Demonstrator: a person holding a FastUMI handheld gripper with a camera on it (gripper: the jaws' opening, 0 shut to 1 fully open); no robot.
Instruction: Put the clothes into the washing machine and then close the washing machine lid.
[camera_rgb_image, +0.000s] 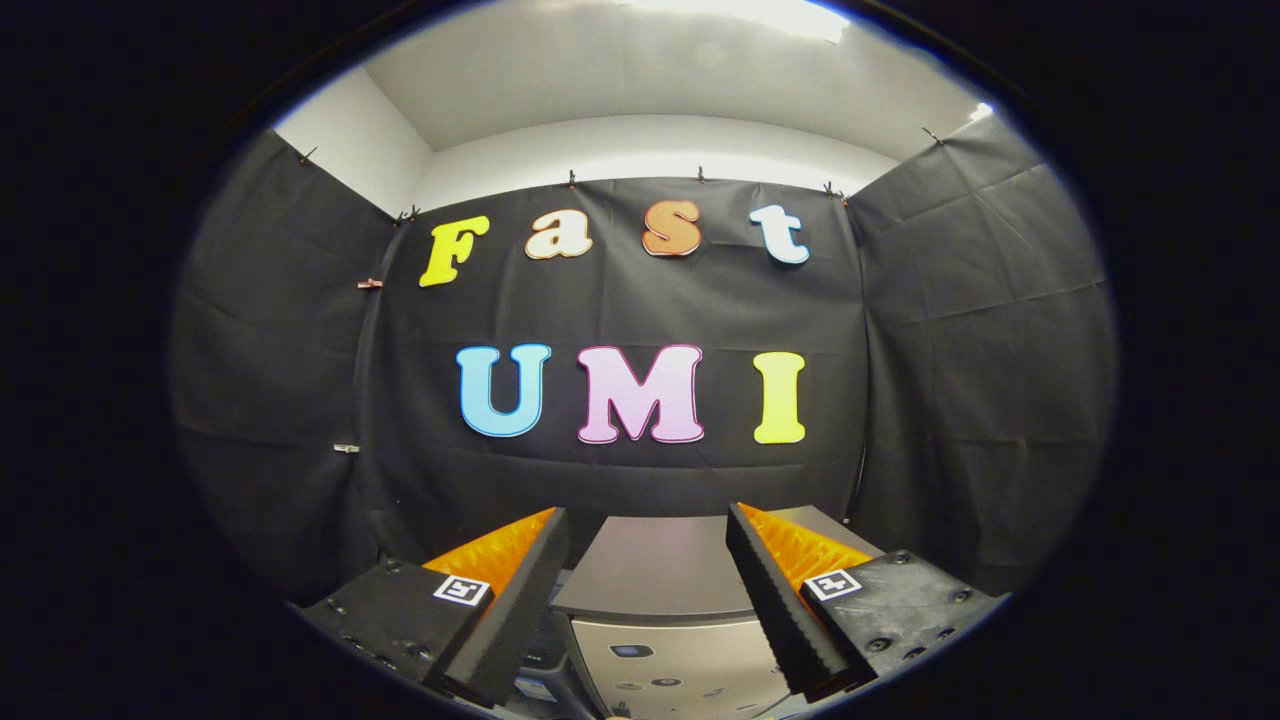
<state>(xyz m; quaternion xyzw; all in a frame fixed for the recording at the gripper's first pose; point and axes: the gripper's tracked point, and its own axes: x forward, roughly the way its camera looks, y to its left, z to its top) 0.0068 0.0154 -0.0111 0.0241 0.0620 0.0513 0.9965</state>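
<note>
Washing machine (655, 565), lid flat on top, between the tool's (645, 545) spread fingers.

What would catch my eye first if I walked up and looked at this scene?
Probably the gripper, its two ridged fingers spread open and holding nothing. Between them and just beyond sits the washing machine, a grey box seen from above with its flat lid lying shut. Behind it hangs the black cloth wall of the booth, pinned up with small clips.
</note>
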